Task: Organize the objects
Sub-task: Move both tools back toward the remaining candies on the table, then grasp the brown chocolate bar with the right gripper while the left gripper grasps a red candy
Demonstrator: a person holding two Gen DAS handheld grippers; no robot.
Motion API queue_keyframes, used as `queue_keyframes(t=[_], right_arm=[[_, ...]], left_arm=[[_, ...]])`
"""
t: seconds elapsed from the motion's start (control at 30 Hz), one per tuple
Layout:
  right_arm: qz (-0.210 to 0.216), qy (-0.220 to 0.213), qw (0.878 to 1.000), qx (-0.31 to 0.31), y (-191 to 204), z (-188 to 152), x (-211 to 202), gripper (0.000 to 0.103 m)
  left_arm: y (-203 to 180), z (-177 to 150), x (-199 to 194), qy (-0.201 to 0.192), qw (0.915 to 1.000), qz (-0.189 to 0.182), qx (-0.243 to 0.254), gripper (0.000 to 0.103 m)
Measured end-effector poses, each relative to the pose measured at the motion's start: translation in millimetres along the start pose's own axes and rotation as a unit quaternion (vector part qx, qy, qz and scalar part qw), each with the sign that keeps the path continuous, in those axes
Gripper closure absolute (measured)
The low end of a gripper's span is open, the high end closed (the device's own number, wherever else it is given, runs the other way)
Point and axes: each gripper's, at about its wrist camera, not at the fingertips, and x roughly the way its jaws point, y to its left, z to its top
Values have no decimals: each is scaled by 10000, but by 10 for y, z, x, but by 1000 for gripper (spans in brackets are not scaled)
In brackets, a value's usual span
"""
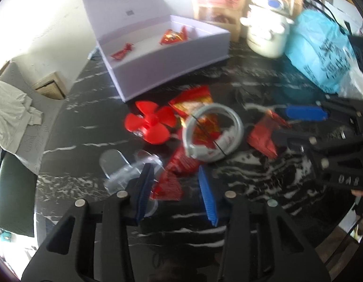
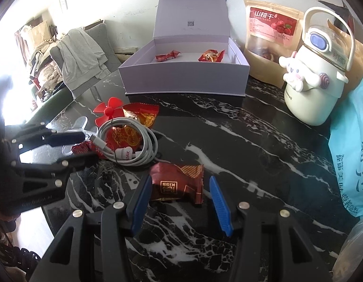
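Wafer packet [image 2: 177, 184] crosswise between jaws

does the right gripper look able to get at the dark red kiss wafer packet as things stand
Probably yes. The right gripper is open, one finger on each side of the KISS wafer packet, which lies alone on the black marble table, apart from the coiled cable.

Open surface [image 2: 263, 164] right of the cable coil [image 2: 132, 145], clear run up to the box [image 2: 183, 80] front. Left side crowded: red fan [image 2: 108, 111], wrappers, clear plastic piece [image 1: 125, 171]. Bottle [image 2: 315, 89] and blue bag [image 2: 350, 155] wall off the right edge.
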Motion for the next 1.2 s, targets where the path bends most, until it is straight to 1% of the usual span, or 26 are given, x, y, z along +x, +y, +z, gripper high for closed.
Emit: queue_keyframes(t=[0.13, 0.23, 0.4, 0.43, 0.5, 0.57, 0.6, 0.63, 0.67, 0.77, 0.9, 0.97, 1.0, 1.03, 1.07, 1.1, 1.2], right_arm=[[-8, 18, 10000, 33, -23, 1, 29, 52], [16, 33, 10000, 63, -33, 0, 45, 52], [40, 75, 10000, 0, -15, -3, 73, 51], [31, 87, 10000, -32, -2, -8, 80, 51], [-6, 118, 9999, -94, 17, -15, 99, 41], [-9, 139, 9998, -116, 26, -26, 113, 40], [15, 152, 9998, -116, 25, -31, 123, 40], [29, 171, 9998, -104, 22, -36, 135, 40], [27, 177, 9998, -101, 21, -40, 146, 40], [-59, 121, 9997, -203, 41, -36, 161, 39], [-263, 73, 9986, -458, 110, -40, 200, 39], [-231, 26, 9988, -432, 112, -46, 198, 39], [-237, 17, 9988, -435, 112, -47, 201, 41], [-224, 3, 9988, -436, 111, -47, 199, 45], [-209, -20, 9989, -425, 103, -45, 194, 52], [-151, -28, 9992, -372, 84, -40, 184, 55], [-58, -34, 9996, -262, 46, -34, 167, 61]], left_arm=[[-79, -51, 12, -9, 9998, 27, 202, 67], [-63, -39, 18, -22, 9999, -95, 126, 69], [-40, -7, 85, 25, 9997, -256, 3, 69], [-37, -8, 86, -25, 9996, -282, -29, 69], [-29, 2, 113, -48, 9994, -345, -89, 69], [-21, 2, 124, -59, 9991, -383, -149, 69], [-17, 4, 132, -67, 9990, -406, -186, 70], [-18, 6, 133, -69, 9988, -441, -207, 78], [-24, 4, 134, -75, 9987, -466, -213, 81], [-38, 4, 124, -67, 9985, -516, -180, 82], [-2, -4, 91, 4, 9969, -696, -354, 83], [21, -7, 73, 4, 9964, -714, -450, 84], [29, -8, 64, 3, 9963, -718, -479, 84], [36, -9, 60, 5, 9960, -729, -507, 84], [45, -9, 55, 10, 9957, -738, -552, 84], [49, -7, 55, 22, 9956, -741, -570, 84], [61, -6, 51, 35, 9954, -723, -624, 85]])
